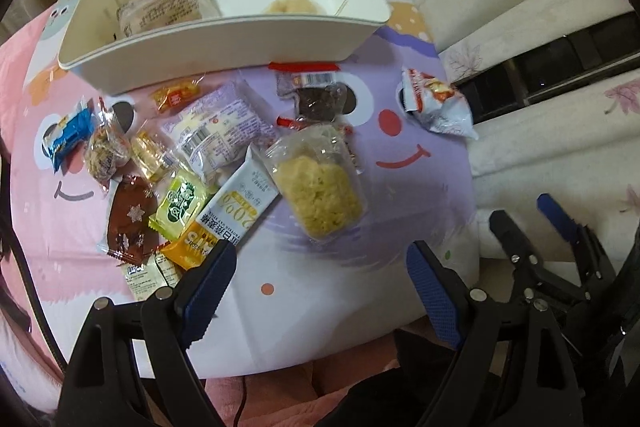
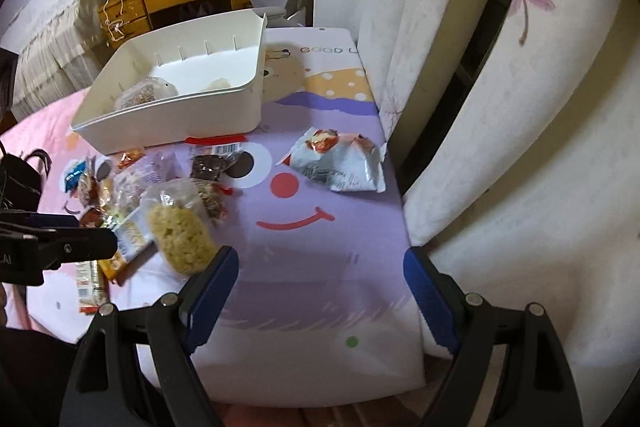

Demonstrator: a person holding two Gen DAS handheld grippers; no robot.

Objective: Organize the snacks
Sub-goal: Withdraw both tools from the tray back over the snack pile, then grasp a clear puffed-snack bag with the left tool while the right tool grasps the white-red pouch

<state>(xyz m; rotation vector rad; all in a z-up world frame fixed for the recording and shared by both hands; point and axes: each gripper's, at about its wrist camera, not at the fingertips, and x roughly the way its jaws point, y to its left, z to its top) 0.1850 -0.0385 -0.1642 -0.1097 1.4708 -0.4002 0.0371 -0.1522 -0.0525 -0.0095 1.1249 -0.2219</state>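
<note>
Currently both tongs, left (image 1: 320,291) and right (image 2: 320,291), gape empty near the white rectangular plastic bin (image 1: 224,39); loose wrapped snacks (image 1: 192,167) lie before it.

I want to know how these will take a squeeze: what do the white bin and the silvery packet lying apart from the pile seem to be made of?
White bin: looks like rigid moulded plastic, matte, with smooth rounded rim and moulded slots inside. Silvery packet: seemingly thin metallised foil film, crinkled and glinting, so probably easily crushed.

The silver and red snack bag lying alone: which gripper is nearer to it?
Right. The right gripper hangs open just short of the silver and red snack bag; the left gripper is over by the pile.
</note>
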